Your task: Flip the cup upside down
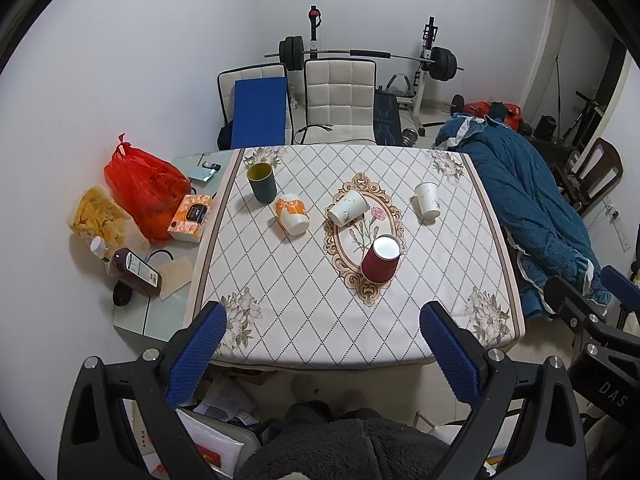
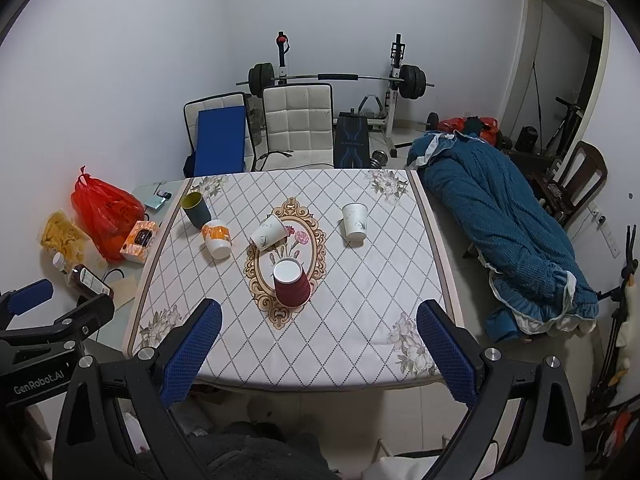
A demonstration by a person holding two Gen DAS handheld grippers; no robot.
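Note:
Several cups stand or lie on the quilted tablecloth (image 1: 304,312) (image 2: 352,312). A dark red paper cup (image 1: 381,259) (image 2: 291,282) stands upside down on the oval emblem. A white paper cup (image 1: 347,208) (image 2: 268,233) lies on its side. Another white cup (image 1: 428,201) (image 2: 354,221) stands upright at the right. An orange-and-white cup (image 1: 292,215) (image 2: 217,237) is upside down, tilted. A dark green cup (image 1: 262,182) (image 2: 196,210) stands upright at the far left. My left gripper (image 1: 322,340) and right gripper (image 2: 318,338) are open, empty, held above the table's near edge.
On the glass table left of the cloth lie a red plastic bag (image 1: 144,192), a bag of chips (image 1: 100,216), an orange tissue box (image 1: 191,218) and a dark bottle (image 1: 132,272). Two white chairs (image 1: 340,96) stand behind. A teal quilt (image 1: 528,208) lies to the right.

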